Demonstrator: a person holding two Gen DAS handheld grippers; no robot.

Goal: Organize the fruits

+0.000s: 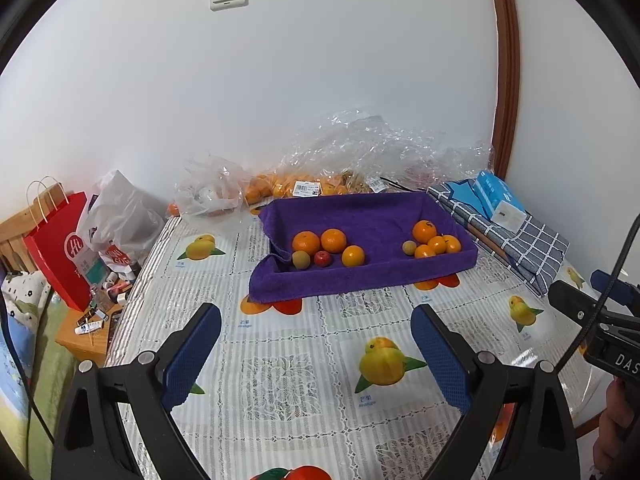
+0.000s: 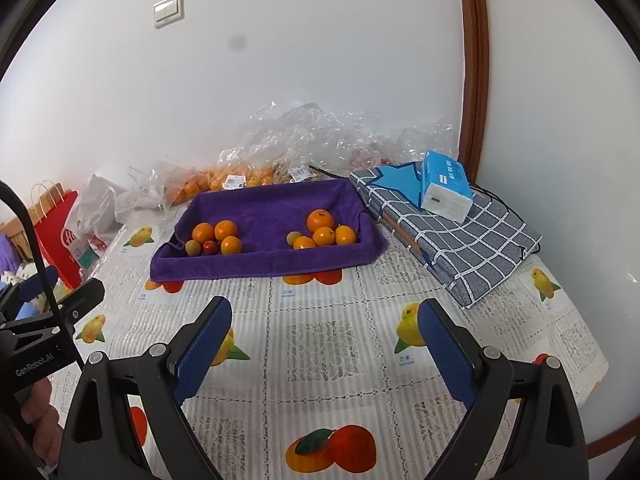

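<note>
A purple towel-lined tray [image 1: 372,276] [image 2: 276,268] sits mid-table. Its left group holds three oranges [image 1: 333,240] [image 2: 225,230], a small red fruit [image 1: 323,258] [image 2: 209,246] and a yellowish fruit [image 1: 301,259] [image 2: 192,247]. Its right group holds several oranges [image 1: 425,231] [image 2: 320,220] and a small yellowish fruit [image 1: 409,247] [image 2: 294,237]. My left gripper [image 1: 316,320] is open and empty, well short of the tray. My right gripper [image 2: 325,314] is open and empty, also short of the tray.
Clear plastic bags with more oranges [image 1: 280,188] [image 2: 208,184] lie behind the tray by the wall. A folded checked cloth [image 1: 516,240] [image 2: 460,236] with a blue tissue pack [image 1: 500,200] [image 2: 446,186] lies at the right. A red paper bag [image 1: 60,252] stands left.
</note>
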